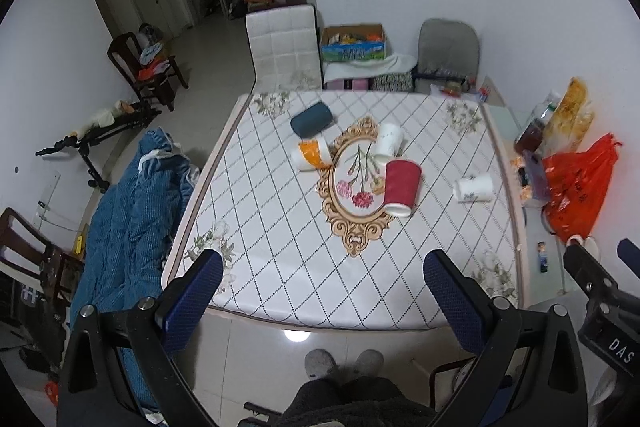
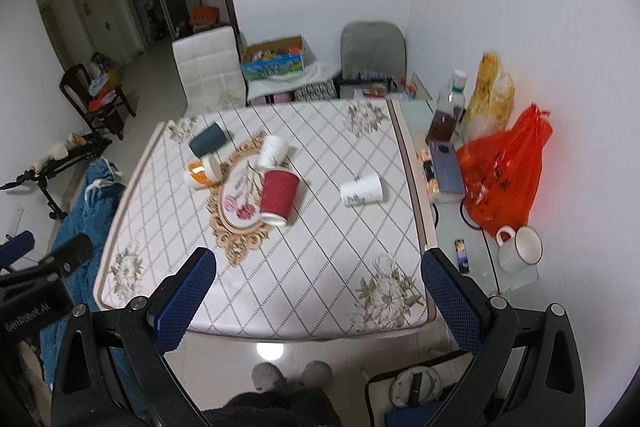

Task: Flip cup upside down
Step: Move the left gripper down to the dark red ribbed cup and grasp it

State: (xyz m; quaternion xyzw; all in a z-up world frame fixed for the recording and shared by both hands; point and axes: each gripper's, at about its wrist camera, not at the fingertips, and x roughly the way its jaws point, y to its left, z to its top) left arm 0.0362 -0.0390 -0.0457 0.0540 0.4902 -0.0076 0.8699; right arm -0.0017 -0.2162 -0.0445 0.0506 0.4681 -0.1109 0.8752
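Several paper cups lie on their sides on the patterned table (image 1: 280,267) (image 2: 320,287): a red cup (image 1: 401,187) (image 2: 278,196), a white cup (image 1: 474,187) (image 2: 362,189) to its right, a white floral cup (image 1: 389,141) (image 2: 273,151), an orange-and-white cup (image 1: 313,154) (image 2: 203,171) and a dark teal cup (image 1: 313,119) (image 2: 208,140). My left gripper (image 1: 323,267) is open and empty, high above the table's near edge. My right gripper (image 2: 319,269) is open and empty too, also near that edge, far from the cups.
A side shelf at the right holds an orange plastic bag (image 2: 504,167), a bottle (image 2: 446,115), a snack bag (image 2: 490,95) and a white mug (image 2: 520,249). A blue blanket (image 1: 132,219) lies left of the table. A white chair (image 1: 282,49) stands behind it.
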